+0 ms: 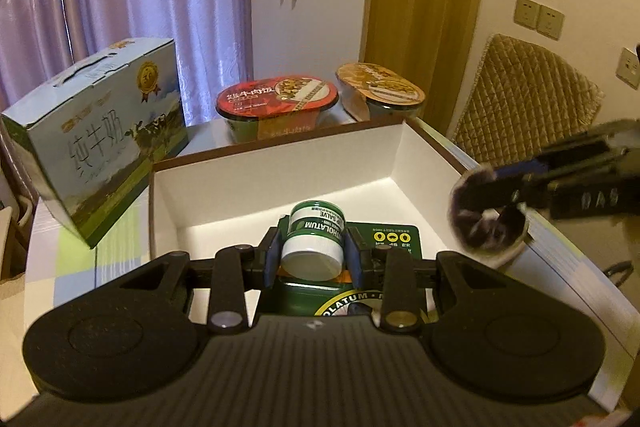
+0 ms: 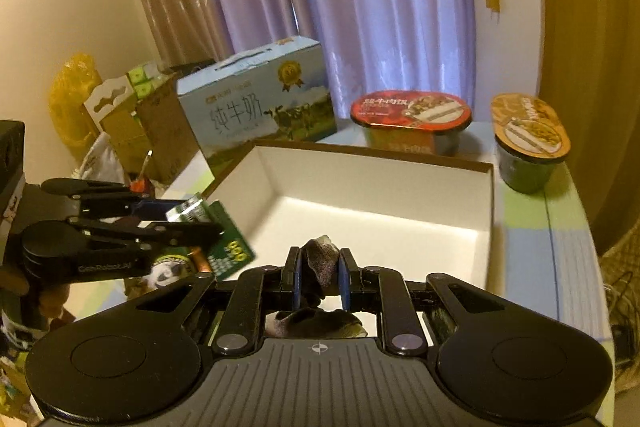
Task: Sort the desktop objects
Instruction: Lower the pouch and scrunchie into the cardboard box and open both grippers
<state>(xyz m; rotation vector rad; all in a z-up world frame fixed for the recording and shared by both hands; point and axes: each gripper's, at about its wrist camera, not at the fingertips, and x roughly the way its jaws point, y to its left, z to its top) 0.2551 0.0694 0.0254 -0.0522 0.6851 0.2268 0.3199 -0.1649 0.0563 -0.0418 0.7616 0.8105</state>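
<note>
My left gripper [image 1: 314, 257] is shut on a green and white lip salve jar [image 1: 316, 227] fixed to a green card pack [image 1: 390, 239], held above the open white box [image 1: 280, 167]. In the right wrist view that gripper [image 2: 208, 221] shows at the left with the green pack [image 2: 230, 247], beside the box's [image 2: 380, 179] left rim. My right gripper [image 2: 320, 267] is shut on a dark grey cloth [image 2: 322, 257] like a sock, whose rest hangs below the fingers. In the left wrist view the right gripper [image 1: 492, 199] is blurred over the box's right rim.
A blue milk carton [image 1: 100, 131] stands left of the box. Behind the box stand a red-lidded rice bowl [image 1: 276, 99] and an orange-lidded one [image 1: 380, 87]. A quilted chair [image 1: 524, 99] is off the table's right side. Cardboard boxes and bags [image 2: 132, 119] crowd the far left.
</note>
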